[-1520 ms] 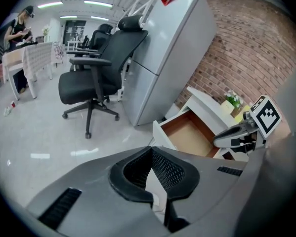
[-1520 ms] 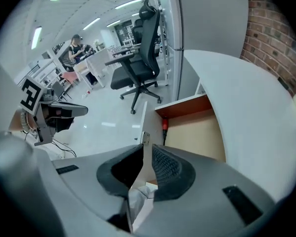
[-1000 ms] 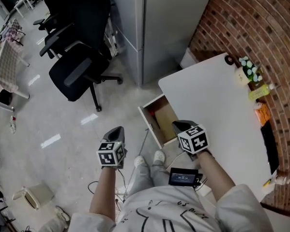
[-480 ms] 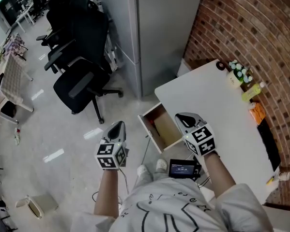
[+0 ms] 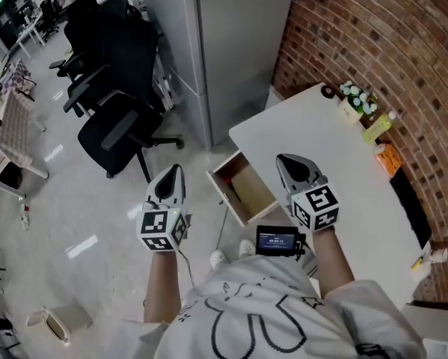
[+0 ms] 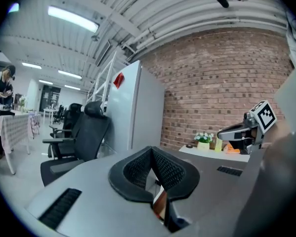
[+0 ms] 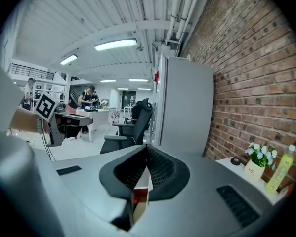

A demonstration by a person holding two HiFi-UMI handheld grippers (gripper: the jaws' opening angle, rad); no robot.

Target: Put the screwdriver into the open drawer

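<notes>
Left gripper (image 6: pixel 152 151) is seen with its jaws pressed together, and nothing is gripped between them. It is held over the pale floor, at about 9 o'clock from the open white drawer with a brown inside (image 5: pixel 224 195). Right gripper (image 7: pixel 147 151) is likewise closed tight and empty. It is held over the edge of the white rectangular table (image 5: pixel 336 148), at 3 o'clock from the drawer. The drawer is pulled out from the table's 9 o'clock side and lies between the two grippers. A small black device with a lit screen (image 5: pixel 277 241) is seen at 5 o'clock from the drawer. A black wheeled office chair (image 5: pixel 115 129) is placed at 10 o'clock from it and a tall grey metal cabinet (image 5: pixel 231 43) at 12 o'clock. A red brick wall (image 5: pixel 373 36) is seen along the table's far side.
</notes>
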